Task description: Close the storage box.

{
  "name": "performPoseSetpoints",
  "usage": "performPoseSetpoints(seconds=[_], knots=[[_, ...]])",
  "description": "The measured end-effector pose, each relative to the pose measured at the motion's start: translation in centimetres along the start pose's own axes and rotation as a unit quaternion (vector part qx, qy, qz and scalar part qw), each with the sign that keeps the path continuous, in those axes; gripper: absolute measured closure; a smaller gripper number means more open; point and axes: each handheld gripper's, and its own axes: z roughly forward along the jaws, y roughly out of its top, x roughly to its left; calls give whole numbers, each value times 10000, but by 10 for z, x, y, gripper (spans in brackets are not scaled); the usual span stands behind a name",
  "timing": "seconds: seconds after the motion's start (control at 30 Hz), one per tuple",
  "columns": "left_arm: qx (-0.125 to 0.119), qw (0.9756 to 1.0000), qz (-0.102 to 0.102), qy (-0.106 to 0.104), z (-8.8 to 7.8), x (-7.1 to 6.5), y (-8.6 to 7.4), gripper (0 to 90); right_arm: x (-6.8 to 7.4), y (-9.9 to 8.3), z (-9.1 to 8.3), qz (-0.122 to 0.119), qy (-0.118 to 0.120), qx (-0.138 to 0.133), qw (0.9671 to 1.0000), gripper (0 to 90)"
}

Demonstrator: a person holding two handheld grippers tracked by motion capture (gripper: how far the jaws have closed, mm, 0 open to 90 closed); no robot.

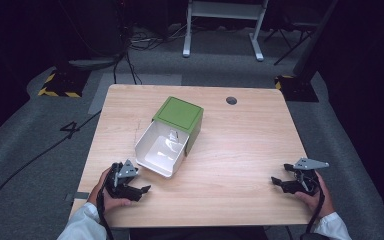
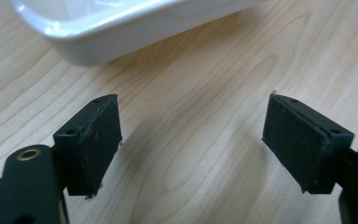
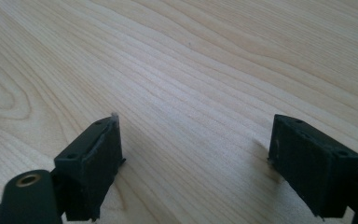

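Tabletop is carrying a green box with a white drawer pulled out toward the lower left of the high view. The box is sitting slightly left of frame centre, turned at an angle to the tabletop edges. A small pale item is lying inside the drawer; what it is cannot be told.

Left tongs are resting in a hand at the lower left of the high view, just below the drawer's front corner and near it. In the left gripper view, the left tongs are standing wide open over bare wood, gripping nothing, with the drawer rim crossing the upper left of the frame just ahead of the jaws.

Right tongs are resting in the other hand at the lower right of the high view, well apart from the box. In the right gripper view, the right tongs are likewise standing wide open, with only wood grain between the jaws.

A round grommet is sitting near the tabletop's far edge, upper right of the box.
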Motion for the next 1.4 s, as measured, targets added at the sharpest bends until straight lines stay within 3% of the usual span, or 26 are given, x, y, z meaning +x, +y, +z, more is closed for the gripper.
performPoseSetpoints(seconds=[0.13, 0.7, 0.8, 1.07, 1.4], knots=[[-138, 9999, -60, -72, -3, -2, 3, 185, 0, 0, 0, -4, -3, 2, 10000, 173], [-388, 9981, 339, -347, -4, -31, 28, 264, 0, 0, 0, 2, -4, 5, 10000, 171], [-469, 9977, 318, -374, -6, -34, 30, 265, 0, 0, 0, -1, -6, 5, 10000, 171], [-711, 9958, 366, -436, -8, -34, 38, 278, 0, 0, 0, -2, -6, 4, 10000, 171], [-686, 9947, 576, -503, 6, -37, 57, 300, 0, 0, 0, 6, -5, 8, 10000, 170]])
